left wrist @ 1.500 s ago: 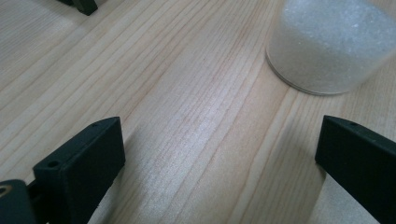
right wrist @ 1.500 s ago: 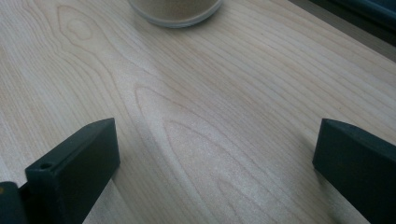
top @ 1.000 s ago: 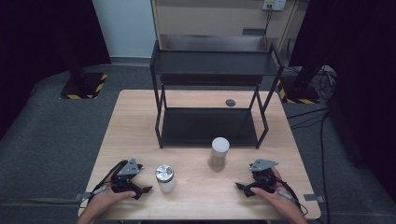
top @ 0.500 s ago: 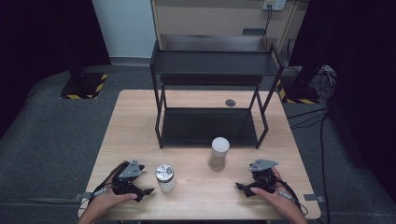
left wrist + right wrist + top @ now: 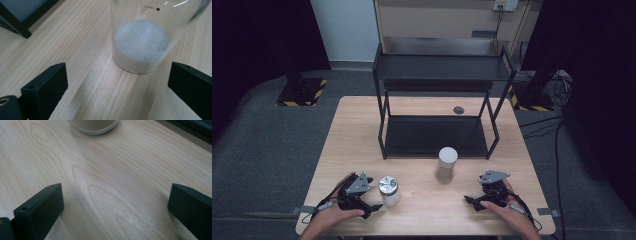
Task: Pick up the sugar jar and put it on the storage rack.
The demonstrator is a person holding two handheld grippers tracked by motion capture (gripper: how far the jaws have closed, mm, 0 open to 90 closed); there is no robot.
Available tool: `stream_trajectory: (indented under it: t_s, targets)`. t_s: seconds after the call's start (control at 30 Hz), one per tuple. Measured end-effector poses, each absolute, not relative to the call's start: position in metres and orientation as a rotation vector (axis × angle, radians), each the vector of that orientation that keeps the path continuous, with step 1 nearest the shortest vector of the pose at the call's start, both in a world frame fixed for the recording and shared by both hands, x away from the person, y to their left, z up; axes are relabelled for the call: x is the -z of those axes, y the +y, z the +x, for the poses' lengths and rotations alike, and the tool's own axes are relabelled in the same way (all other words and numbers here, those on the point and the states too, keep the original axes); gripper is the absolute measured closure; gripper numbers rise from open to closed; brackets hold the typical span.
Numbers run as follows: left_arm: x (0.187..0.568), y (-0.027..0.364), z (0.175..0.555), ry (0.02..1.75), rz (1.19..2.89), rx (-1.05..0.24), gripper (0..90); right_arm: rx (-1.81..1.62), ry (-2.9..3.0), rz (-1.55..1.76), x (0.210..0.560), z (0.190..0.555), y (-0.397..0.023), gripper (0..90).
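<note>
Nothing is gripped yet: my left tool stands apart with the glass jar just ahead; my right tool stands apart, a second jar farther ahead.

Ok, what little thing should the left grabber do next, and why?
Probably slide the left gripper forward a little, so its jaws sit on either side of the glass beaker. The jaws are wide open, the beaker of white powder stands just ahead of them, untouched.

Wide-open claw over bare tabletop
</note>
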State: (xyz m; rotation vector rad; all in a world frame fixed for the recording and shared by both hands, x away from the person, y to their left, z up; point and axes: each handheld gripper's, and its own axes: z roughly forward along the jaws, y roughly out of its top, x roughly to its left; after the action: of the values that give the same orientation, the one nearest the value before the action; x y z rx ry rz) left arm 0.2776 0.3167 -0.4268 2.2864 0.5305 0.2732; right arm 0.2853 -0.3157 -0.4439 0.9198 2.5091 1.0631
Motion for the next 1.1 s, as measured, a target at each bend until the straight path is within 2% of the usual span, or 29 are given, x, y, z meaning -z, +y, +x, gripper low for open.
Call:
stream_trajectory:
  t_s: [0.87,1.03,1.1]
  targets:
    - [0.435,0.29,0.282,0.483,2.257,-0.274,2.2,-1.062,2.508,0.922,0.444,0.285,-0.316,1.0]
    - [0.439,0.293,0.283,0.467,2.21,-0.262,9.0,-1.062,2.508,0.922,0.444,0.285,-0.316,1.0]
    - [0.441,0.294,0.285,0.456,2.2,-0.245,15.6,-1.062,2.508,0.922,0.444,0.285,-0.316,1.0]
